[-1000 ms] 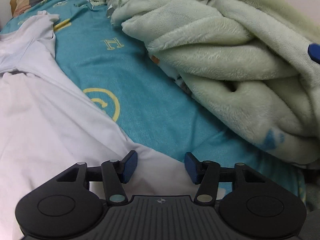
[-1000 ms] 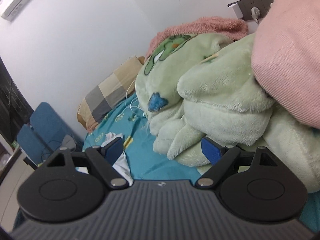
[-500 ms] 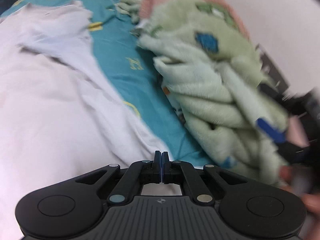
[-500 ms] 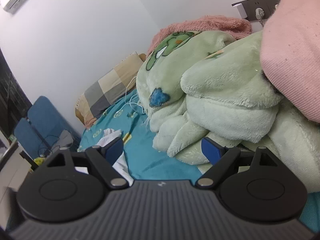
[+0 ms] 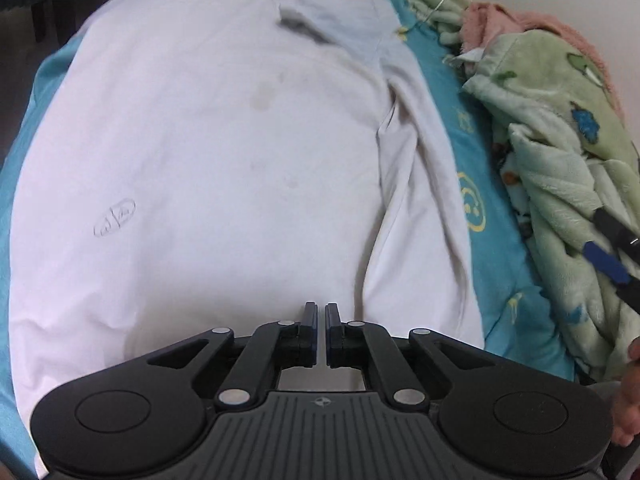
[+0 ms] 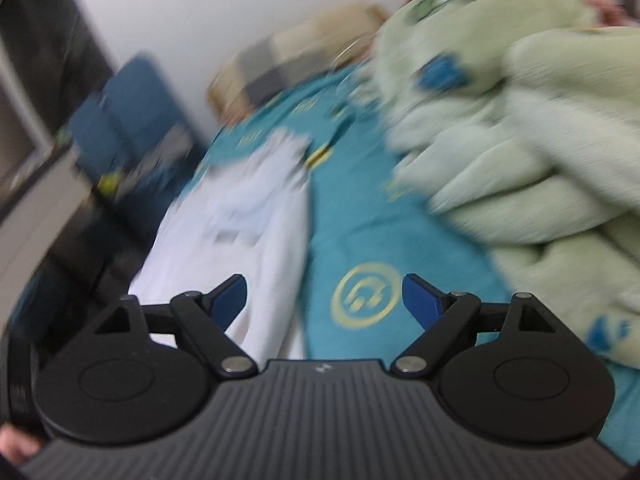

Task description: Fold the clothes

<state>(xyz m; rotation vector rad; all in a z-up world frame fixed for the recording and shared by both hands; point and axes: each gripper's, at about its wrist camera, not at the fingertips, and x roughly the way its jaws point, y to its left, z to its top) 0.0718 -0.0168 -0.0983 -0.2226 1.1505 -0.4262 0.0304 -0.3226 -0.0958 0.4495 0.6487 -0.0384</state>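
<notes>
A white long-sleeved shirt (image 5: 208, 152) lies spread flat on the teal bed sheet (image 5: 492, 248), collar at the far end and one sleeve along its right side. My left gripper (image 5: 321, 312) sits at the near hem, its blue pads pressed almost together with white cloth between them. In the blurred right wrist view my right gripper (image 6: 324, 300) stands open above the sheet (image 6: 352, 220), nothing between its fingers, just right of the shirt (image 6: 248, 216). One of its blue fingers (image 5: 604, 260) shows at the right edge of the left wrist view.
A bunched pale green blanket (image 5: 560, 168) with pink fabric (image 5: 508, 16) behind it fills the bed's right side. A checked pillow (image 6: 304, 52) lies at the head. A blue chair (image 6: 124, 120) stands beside the bed. A hand (image 5: 628, 400) shows at the right edge.
My left gripper went from open to shut at the shirt's hem and rose, so the whole shirt is in sight. My right gripper swung down and left toward the sheet, still open.
</notes>
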